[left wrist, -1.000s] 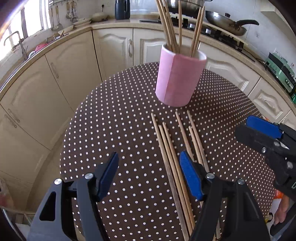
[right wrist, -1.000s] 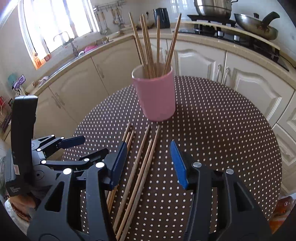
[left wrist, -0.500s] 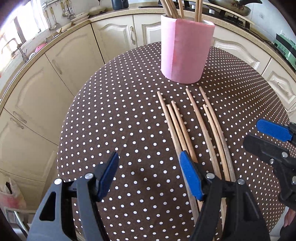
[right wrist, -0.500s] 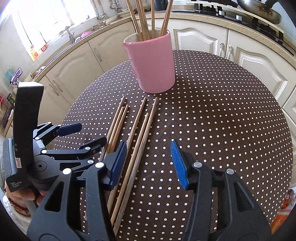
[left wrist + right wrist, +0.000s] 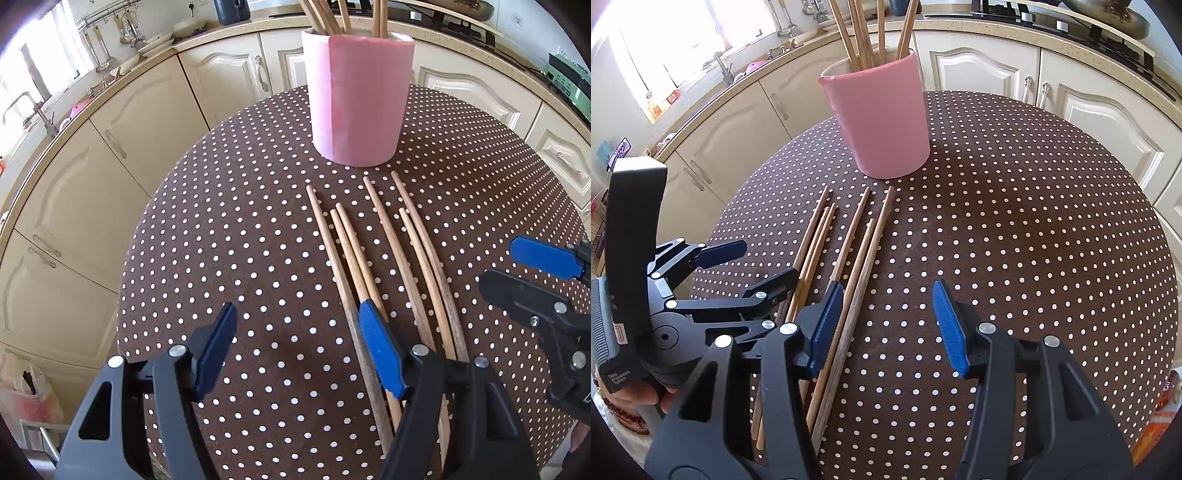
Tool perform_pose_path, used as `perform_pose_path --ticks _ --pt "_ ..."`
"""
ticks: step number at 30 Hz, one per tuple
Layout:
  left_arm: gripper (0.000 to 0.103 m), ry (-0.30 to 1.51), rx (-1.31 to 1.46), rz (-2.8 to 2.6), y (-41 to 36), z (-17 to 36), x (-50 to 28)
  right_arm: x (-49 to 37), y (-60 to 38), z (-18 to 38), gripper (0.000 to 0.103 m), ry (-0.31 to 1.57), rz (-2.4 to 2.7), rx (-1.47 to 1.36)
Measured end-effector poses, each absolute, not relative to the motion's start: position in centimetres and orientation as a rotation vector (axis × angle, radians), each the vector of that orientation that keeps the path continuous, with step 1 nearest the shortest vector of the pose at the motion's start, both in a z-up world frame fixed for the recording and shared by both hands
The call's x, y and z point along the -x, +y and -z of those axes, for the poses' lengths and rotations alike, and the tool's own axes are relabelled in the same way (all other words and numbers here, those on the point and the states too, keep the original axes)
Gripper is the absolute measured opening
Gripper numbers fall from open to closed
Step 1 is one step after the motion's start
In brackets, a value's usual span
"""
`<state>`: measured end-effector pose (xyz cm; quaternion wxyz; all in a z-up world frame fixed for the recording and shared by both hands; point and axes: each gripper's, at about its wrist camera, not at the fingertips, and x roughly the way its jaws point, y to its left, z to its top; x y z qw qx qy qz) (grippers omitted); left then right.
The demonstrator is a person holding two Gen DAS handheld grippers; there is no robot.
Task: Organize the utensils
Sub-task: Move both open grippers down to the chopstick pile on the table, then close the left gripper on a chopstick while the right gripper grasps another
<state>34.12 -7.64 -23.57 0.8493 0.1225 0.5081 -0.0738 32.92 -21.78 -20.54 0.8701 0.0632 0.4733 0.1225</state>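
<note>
In the left wrist view, the left tongs [image 5: 295, 347] have dropped closer to the dotted bench [image 5: 229, 236] since the earlier frame and stand released, nothing between them, the right-hand pad over the six loose chopsticks [image 5: 373, 254] lying before the pink holder [image 5: 356, 99], presumably to pick one. In the right wrist view, the right tongs [image 5: 886, 325] hover released beside the same chopsticks, empty, likely awaiting a turn.

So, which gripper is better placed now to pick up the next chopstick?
Probably the right gripper: open, with the outermost loose chopstick just inside its jaws. The left gripper spans mostly bare tablecloth.
</note>
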Motion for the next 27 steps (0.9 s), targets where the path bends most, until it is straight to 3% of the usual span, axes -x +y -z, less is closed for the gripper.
perform_pose_path --ticks 7,11,15,18,25,27 --pt "0.068 1.092 -0.22 0.201 -6.3 23.6 -34.3 -33.8 -21.1 21.4 0.051 1.036 -0.252 -0.086" --pt "0.053 1.098 -0.186 0.247 -5.3 23.7 -34.4 -34.4 -20.0 22.0 0.05 1.067 -0.266 -0.048" --pt "0.045 1.095 -0.19 0.26 -5.3 23.4 -34.2 -35.0 -19.2 22.6 0.035 1.095 -0.257 -0.02" --pt "0.038 1.095 -0.189 0.259 -5.2 23.3 -34.1 -35.2 -18.6 22.8 0.035 1.101 -0.251 0.004" --pt "0.033 1.103 -0.171 0.23 -5.3 23.6 -34.9 -36.6 -16.1 22.9 0.031 1.132 -0.214 0.12" --pt "0.028 1.101 -0.168 0.232 -5.4 23.6 -35.3 -37.1 -15.5 22.9 0.028 1.144 -0.218 0.149"
